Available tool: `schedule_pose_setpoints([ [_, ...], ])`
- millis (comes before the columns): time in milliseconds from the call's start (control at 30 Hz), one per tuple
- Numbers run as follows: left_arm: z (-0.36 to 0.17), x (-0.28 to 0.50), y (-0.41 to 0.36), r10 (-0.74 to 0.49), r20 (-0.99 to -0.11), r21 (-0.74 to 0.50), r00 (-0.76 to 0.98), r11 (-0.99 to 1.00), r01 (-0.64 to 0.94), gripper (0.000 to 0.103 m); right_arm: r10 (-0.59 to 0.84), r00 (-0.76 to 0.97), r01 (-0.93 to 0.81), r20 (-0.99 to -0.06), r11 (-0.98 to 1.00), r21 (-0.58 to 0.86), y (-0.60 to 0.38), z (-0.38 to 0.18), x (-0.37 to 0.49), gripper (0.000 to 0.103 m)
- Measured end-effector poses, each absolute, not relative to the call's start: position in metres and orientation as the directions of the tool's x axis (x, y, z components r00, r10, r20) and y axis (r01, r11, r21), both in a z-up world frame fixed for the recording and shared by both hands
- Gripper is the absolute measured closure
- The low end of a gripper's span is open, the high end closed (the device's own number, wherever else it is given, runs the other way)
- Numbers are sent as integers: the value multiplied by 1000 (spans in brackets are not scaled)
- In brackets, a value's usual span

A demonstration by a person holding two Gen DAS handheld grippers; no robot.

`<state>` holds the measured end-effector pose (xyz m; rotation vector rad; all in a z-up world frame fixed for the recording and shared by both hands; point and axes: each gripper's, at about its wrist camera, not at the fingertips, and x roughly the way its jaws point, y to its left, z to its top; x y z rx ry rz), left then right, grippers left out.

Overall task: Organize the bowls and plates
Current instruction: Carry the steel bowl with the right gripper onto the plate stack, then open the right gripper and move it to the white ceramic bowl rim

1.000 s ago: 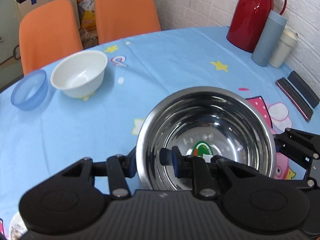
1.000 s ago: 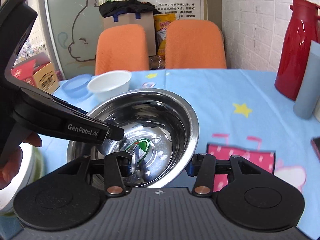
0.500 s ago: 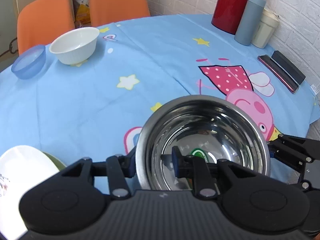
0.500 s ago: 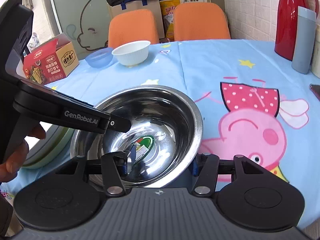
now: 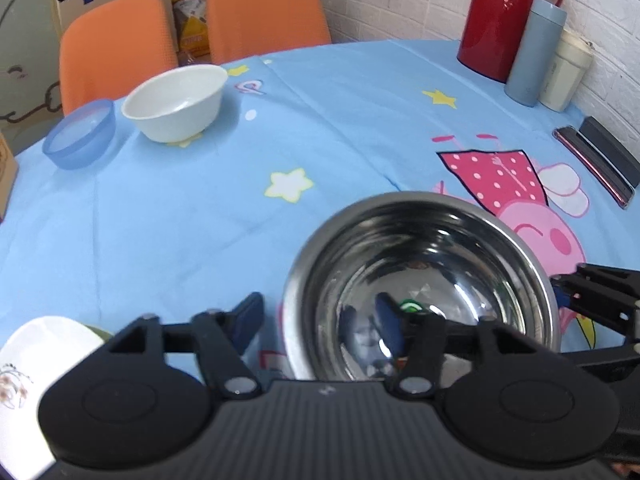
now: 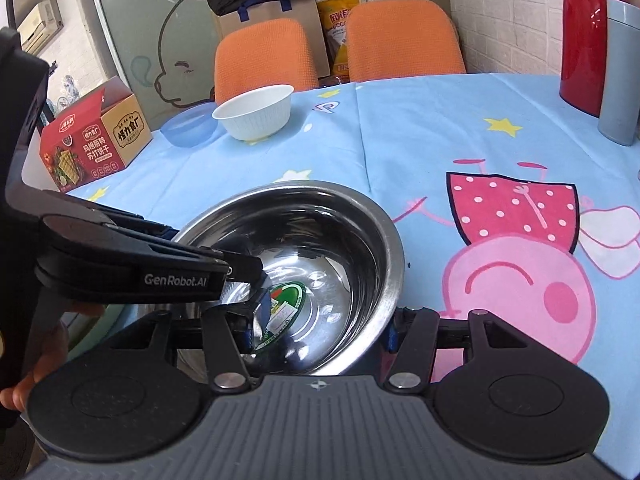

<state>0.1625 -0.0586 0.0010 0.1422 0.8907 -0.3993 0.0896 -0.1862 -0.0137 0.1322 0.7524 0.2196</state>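
A steel bowl [image 5: 424, 280] with a green sticker inside sits on the blue tablecloth near the front edge; it also shows in the right wrist view [image 6: 304, 264]. My left gripper [image 5: 316, 324] is open, one finger outside the bowl's left rim and one inside, apart from the rim. My right gripper [image 6: 324, 324] is shut on the bowl's right rim. A white bowl [image 5: 176, 102] and a blue bowl [image 5: 80, 134] stand at the far left. A white plate [image 5: 28, 380] lies at the lower left.
A red thermos [image 5: 504, 16], a grey-blue flask [image 5: 534, 52] and a cream cup [image 5: 566, 68] stand at the back right. Two dark flat cases [image 5: 600, 164] lie at the right edge. A red snack box [image 6: 96, 136] stands at the left. Two orange chairs [image 5: 260, 8] are behind.
The steel bowl has come to rest on the table. My left gripper has opened and let go of the bowl's rim. My right gripper still holds the rim.
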Motion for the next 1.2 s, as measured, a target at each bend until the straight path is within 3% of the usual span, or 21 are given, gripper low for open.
schedule_pose_setpoints([
  [100, 15, 159, -41, -293, -747, -66, 597, 926, 372, 30, 238, 753, -124, -613, 967, 223, -201, -1, 75, 4],
  [133, 20, 159, -36, -300, -740, -82, 602, 929, 362, 25, 218, 772, -113, -597, 972, 208, -206, 6, 70, 0],
  [200, 30, 158, -27, -302, -723, -96, 621, 935, 343, 21, 178, 798, -89, -576, 980, 178, -213, 16, 64, 0],
  [433, 64, 156, 3, -283, -668, -96, 688, 950, 298, 21, 137, 834, -90, -535, 990, 112, -222, 43, 76, 0],
  [767, 80, 177, 28, -258, -646, -98, 719, 961, 257, 21, 179, 857, -194, -484, 981, 21, -190, 75, 115, 0],
  [1000, 70, 216, 45, -251, -661, -142, 708, 967, 210, 21, 203, 843, -252, -499, 967, -32, -172, 80, 157, 0],
  [1200, 50, 291, 64, -249, -703, -329, 666, 944, 5, 21, 227, 797, -299, -560, 953, -39, -160, 75, 229, 0],
])
